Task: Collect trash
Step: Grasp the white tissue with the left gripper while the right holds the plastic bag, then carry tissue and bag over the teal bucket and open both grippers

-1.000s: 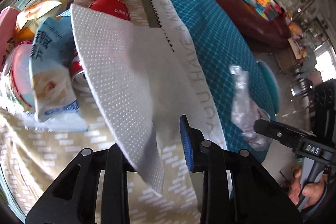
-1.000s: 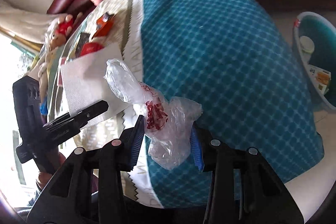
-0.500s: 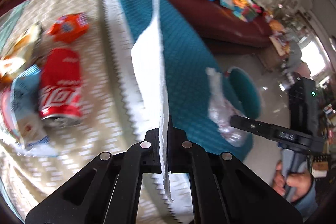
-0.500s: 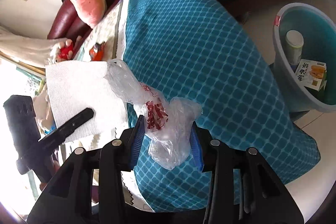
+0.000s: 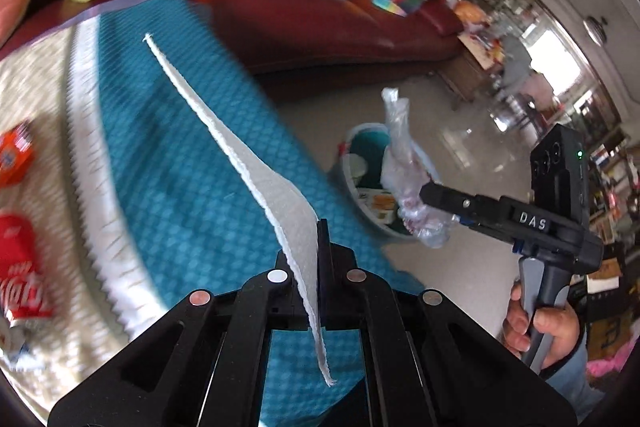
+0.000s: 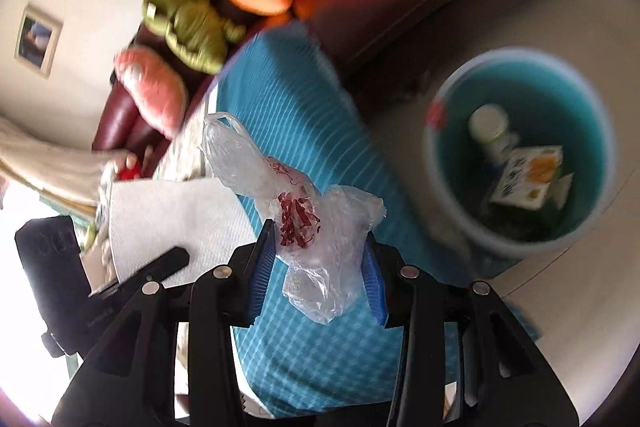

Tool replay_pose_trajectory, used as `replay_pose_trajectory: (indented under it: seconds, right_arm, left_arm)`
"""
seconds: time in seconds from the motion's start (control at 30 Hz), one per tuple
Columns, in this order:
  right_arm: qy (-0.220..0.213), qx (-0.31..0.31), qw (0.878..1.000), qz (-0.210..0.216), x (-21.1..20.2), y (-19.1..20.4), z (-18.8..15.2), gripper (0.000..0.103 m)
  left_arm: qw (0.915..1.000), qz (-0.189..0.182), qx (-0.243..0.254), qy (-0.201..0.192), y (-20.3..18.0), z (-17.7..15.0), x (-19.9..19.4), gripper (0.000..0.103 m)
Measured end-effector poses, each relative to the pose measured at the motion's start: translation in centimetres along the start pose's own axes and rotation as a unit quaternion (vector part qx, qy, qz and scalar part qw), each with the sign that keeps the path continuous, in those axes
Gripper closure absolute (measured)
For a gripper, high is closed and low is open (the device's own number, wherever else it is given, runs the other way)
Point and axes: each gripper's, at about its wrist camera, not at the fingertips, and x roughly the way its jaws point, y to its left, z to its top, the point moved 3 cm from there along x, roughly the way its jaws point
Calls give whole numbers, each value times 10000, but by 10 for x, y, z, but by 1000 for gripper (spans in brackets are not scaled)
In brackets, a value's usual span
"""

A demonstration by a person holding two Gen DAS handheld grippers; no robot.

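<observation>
My left gripper is shut on a white paper towel, held edge-on above the teal tablecloth. The towel also shows in the right wrist view. My right gripper is shut on a crumpled clear plastic bag with red print; it also shows in the left wrist view, held over the floor beside the table. A teal trash bin stands on the floor to the right, holding a white bottle and a carton.
A red cola can and an orange snack packet lie on the beige cloth at left. A dark red sofa with green, orange and pink plush toys stands behind the table. The bin sits just past the table's right edge.
Both grippers have swung right, away from the litter on the table and toward the bin. The bin now looms larger in the right wrist view. Each keeps its hold.
</observation>
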Motion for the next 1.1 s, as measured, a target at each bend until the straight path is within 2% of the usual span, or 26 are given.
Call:
replay_pose_trajectory:
  seconds: [0.2, 0.5, 0.73, 0.97, 1.03, 1.1]
  right_arm:
    - [-405, 431, 9982, -133, -36, -53, 23, 64]
    - [-494, 868, 9946, -276, -54, -116, 38, 64]
    - [-430, 1055, 9921, -516, -56, -149, 42, 64]
    - [-407, 1147, 9905, -634, -53, -162, 46, 64]
    - [-396, 1160, 9904, -645, -51, -162, 46, 64]
    - [-373, 1162, 9903, -660, -48, -161, 47, 64]
  left_arm:
    - [9987, -279, 385, 206, -59, 28, 43, 101]
    - [9939, -462, 708, 709, -122, 47, 118, 101]
    - [9904, -443, 713, 1096, -142, 42, 172, 101]
    - [9878, -219, 759, 1343, -149, 43, 216, 98]
    - [9869, -75, 718, 1440, -146, 41, 224, 83]
    - [9882, 42, 642, 1390, -142, 41, 226, 36]
